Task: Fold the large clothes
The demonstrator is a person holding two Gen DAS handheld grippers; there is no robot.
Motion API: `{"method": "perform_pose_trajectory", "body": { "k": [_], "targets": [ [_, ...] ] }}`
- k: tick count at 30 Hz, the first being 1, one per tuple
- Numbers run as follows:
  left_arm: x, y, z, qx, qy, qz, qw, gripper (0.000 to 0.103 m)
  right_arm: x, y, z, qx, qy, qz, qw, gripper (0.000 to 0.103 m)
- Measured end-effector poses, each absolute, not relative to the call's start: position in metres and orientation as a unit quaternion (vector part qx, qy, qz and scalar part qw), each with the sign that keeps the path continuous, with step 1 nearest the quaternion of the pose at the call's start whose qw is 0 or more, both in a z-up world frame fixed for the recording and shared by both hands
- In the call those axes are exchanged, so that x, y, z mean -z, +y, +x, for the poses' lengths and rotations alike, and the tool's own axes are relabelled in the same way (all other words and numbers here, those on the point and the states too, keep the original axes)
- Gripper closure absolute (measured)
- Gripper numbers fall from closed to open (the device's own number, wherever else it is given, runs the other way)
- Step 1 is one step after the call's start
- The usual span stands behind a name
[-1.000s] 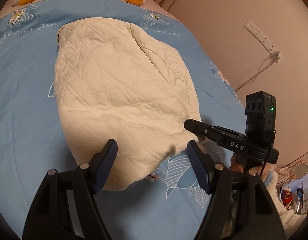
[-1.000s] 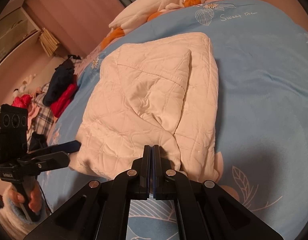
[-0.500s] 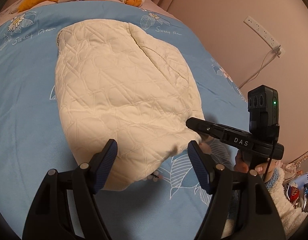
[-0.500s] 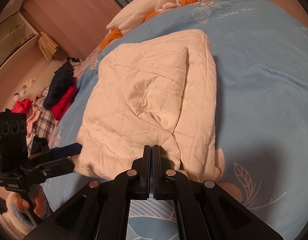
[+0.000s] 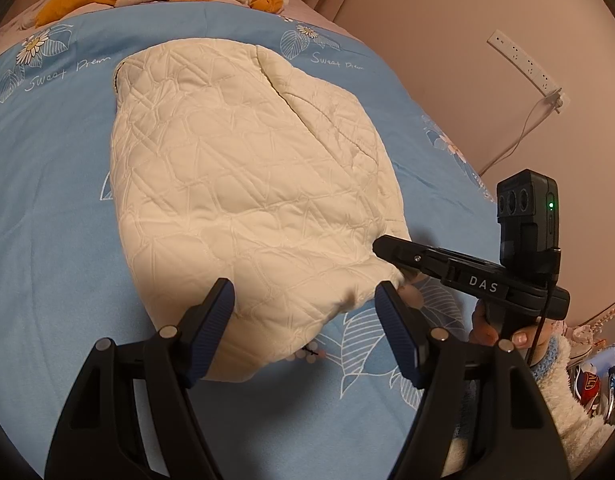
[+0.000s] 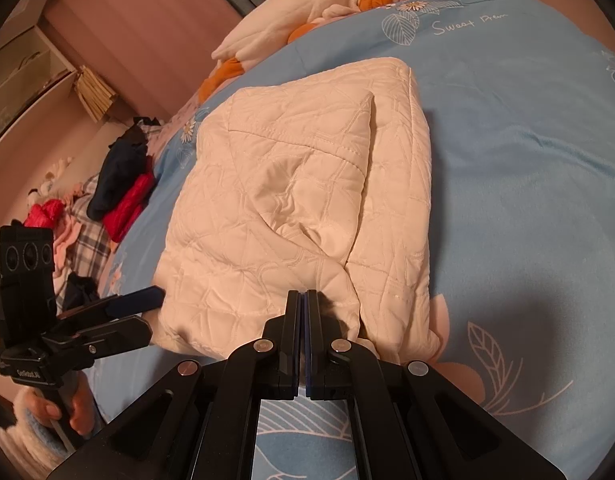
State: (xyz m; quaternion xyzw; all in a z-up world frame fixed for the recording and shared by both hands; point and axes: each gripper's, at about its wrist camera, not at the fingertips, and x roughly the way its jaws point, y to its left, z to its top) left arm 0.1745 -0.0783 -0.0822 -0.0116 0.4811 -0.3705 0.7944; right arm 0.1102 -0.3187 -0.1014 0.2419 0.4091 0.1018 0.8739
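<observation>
Here right claw [image 6: 306,312] clenched at hem of cream quilted jacket [image 5: 243,184], probably pinching it; left claw [image 5: 305,300] released. One-sided lift risks skewed fold, slipping hem.

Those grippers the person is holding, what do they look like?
Both are black plastic frames with silver pivot screws and ribbed blue pads. The right gripper reads "DAS" and carries a boxy three-lens camera with a green light and a thin black cable. Fluffy white sleeves cover the wrists.

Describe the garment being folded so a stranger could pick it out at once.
Start at the blue bedspread printed with leaves. In its middle lies the cream quilted jacket, partly folded. Unlike the white-and-orange plush duck at the far edge, it is flat, stitched and plain.
</observation>
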Motion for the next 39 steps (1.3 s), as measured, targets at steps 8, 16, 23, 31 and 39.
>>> {"method": "perform_pose_trajectory", "body": {
  "k": [8,16,23,31,39],
  "targets": [
    [0.088,-0.079,0.176,0.373,0.482,-0.01,0.793,0.031,0.107,-0.317,0.11,-0.102,0.412,0.247,0.871,0.103],
    [0.088,-0.08,0.175,0.369,0.479,-0.006,0.796,0.031,0.11,-0.321,0.107,-0.104,0.411,0.26,0.868,0.103],
    [0.089,-0.081,0.173,0.371,0.474,0.002,0.799,0.031,0.111,-0.323,0.107,-0.106,0.407,0.268,0.866,0.103],
    [0.065,-0.067,0.178,0.367,0.466,-0.02,0.805,0.032,0.111,-0.321,0.106,-0.104,0.411,0.259,0.868,0.103],
    [0.06,-0.059,0.253,0.286,0.461,-0.006,0.84,0.033,0.106,-0.322,0.106,-0.107,0.413,0.279,0.861,0.103]
  ]
}}
